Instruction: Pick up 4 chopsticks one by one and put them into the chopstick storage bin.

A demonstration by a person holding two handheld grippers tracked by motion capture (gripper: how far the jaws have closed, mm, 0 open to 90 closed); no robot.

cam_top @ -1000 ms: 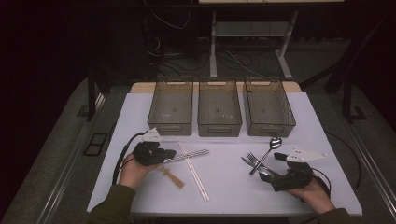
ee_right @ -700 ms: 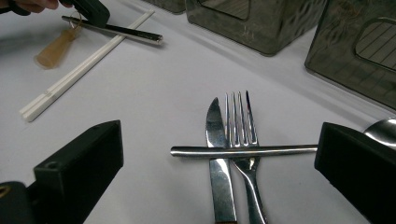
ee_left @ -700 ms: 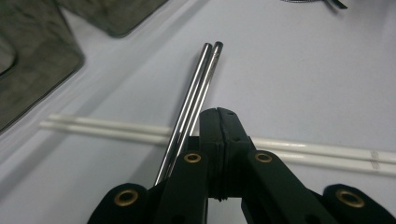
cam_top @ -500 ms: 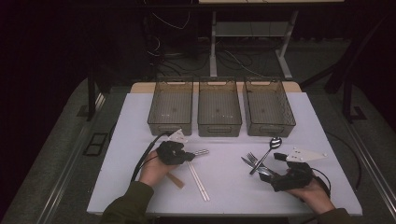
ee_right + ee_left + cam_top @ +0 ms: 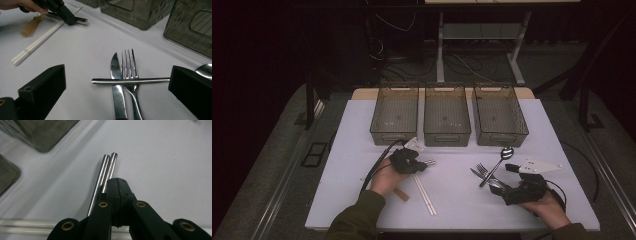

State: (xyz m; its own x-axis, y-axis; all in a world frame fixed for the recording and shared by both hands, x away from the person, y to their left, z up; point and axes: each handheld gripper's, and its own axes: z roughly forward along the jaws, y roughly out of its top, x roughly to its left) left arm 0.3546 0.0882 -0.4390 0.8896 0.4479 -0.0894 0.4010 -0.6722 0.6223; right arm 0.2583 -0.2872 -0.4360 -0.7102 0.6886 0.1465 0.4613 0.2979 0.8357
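Note:
My left gripper [image 5: 422,165] [image 5: 117,182] is shut, its tips lying on a pair of metal chopsticks [image 5: 430,162] [image 5: 106,167] whose ends stick out past them; I cannot tell whether they are pinched. It also shows far off as the left gripper [image 5: 68,19] in the right gripper view. My right gripper [image 5: 504,176] [image 5: 120,85] is open and wide, low over the table. Between its jaws lie a knife [image 5: 115,72] [image 5: 476,173] and a fork [image 5: 128,67] [image 5: 482,169] side by side, with a spoon [image 5: 507,151] whose handle [image 5: 130,80] lies across them.
Three clear empty bins [image 5: 395,112] [image 5: 447,112] [image 5: 499,112] stand in a row at the back of the white table [image 5: 457,210]. A pair of white chopsticks [image 5: 424,195] [image 5: 37,43] and a brown wooden piece [image 5: 401,194] [image 5: 30,26] lie near the left hand.
The left hand has slid to the right along the metal chopsticks, which stay where they lay. The right hand and the cutlery in front of it have not moved.

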